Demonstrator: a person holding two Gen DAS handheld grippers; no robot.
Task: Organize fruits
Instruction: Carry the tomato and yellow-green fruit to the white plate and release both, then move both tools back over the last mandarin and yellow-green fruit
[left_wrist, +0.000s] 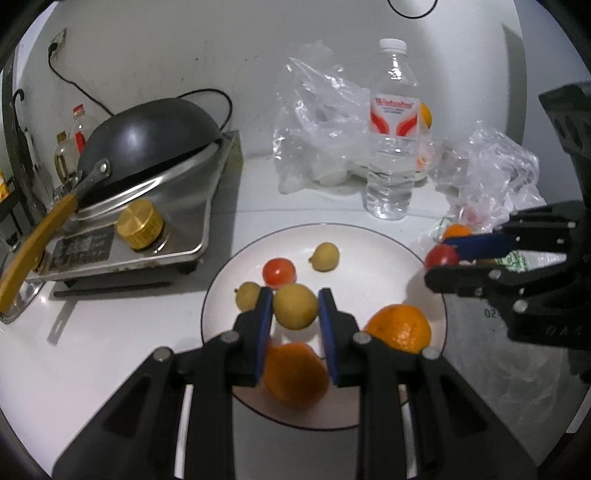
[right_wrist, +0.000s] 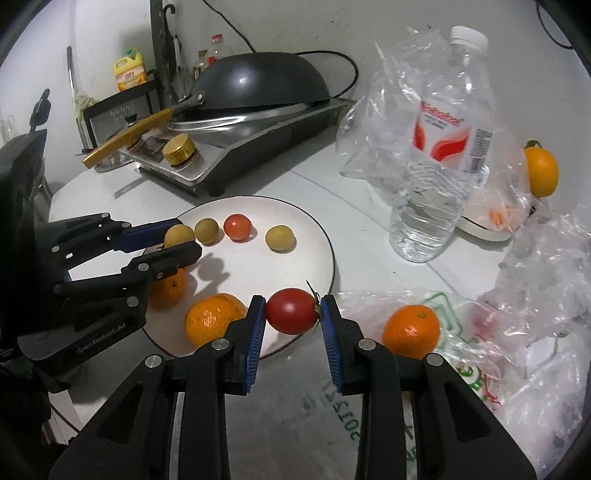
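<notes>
A white plate (left_wrist: 369, 251) (right_wrist: 314, 236) holds two small yellow fruits (left_wrist: 325, 256), a small red tomato (left_wrist: 279, 272) and two oranges (left_wrist: 399, 326). My left gripper (left_wrist: 295, 304) is shut on a yellow fruit (left_wrist: 296, 305) above the plate; it also shows in the right wrist view (right_wrist: 179, 236). My right gripper (right_wrist: 293, 311) is shut on a red tomato (right_wrist: 291, 311) at the plate's right rim; it also shows in the left wrist view (left_wrist: 441, 257). Another orange (right_wrist: 410, 331) lies on a plastic bag right of the plate.
A water bottle (left_wrist: 393, 129) and crumpled clear bags (left_wrist: 321, 122) stand behind the plate. A stove with an upturned black wok (left_wrist: 147, 136) is at the left. An orange fruit (right_wrist: 541, 168) sits on a white dish at the far right.
</notes>
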